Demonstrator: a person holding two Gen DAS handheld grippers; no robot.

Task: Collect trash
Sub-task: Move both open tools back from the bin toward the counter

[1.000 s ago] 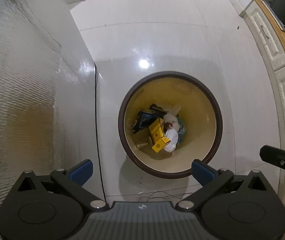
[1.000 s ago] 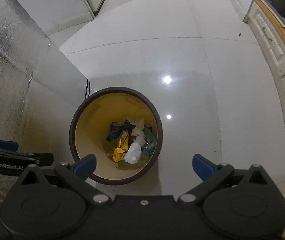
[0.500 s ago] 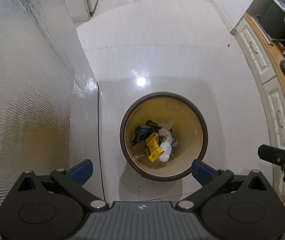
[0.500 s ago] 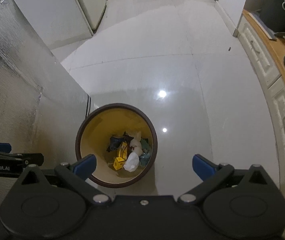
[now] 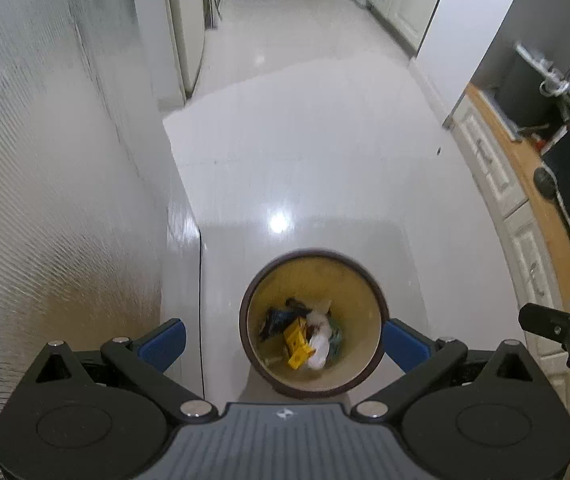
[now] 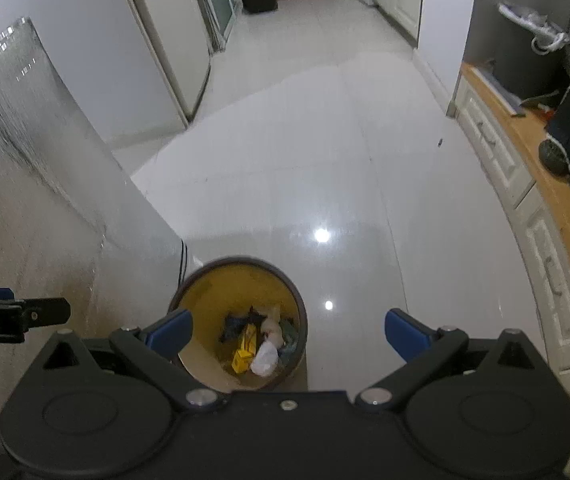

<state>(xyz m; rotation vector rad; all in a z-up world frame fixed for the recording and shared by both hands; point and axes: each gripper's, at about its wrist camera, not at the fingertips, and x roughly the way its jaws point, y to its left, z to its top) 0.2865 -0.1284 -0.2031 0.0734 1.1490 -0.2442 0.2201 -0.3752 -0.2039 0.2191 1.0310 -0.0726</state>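
Blue-padded and spread wide, the left gripper (image 5: pixel 283 338) and the right gripper (image 6: pixel 289 332) both hang empty, nothing between their fingers. Below them the round trash bin (image 5: pixel 377 300) stands on the floor tiles (image 5: pixel 305 152), close beside the ribbed metallic panel (image 5: pixel 45 200) on the left. A yellow carton (image 5: pixel 296 342), a white crumpled bag (image 5: pixel 319 346) and dark wrappers (image 5: pixel 275 318) lie at its bottom. Compared with a second ago the bin looks smaller and lower in both views and a hallway has opened up beyond, so both grippers have risen and tipped forward; I judge the drop finished and the search for more trash starting. The bin's near rim is cut off by the gripper bodies, and a small dark speck (image 5: pixel 439 151) by the right-hand cabinets (image 5: pixel 489 168) is too small to identify.
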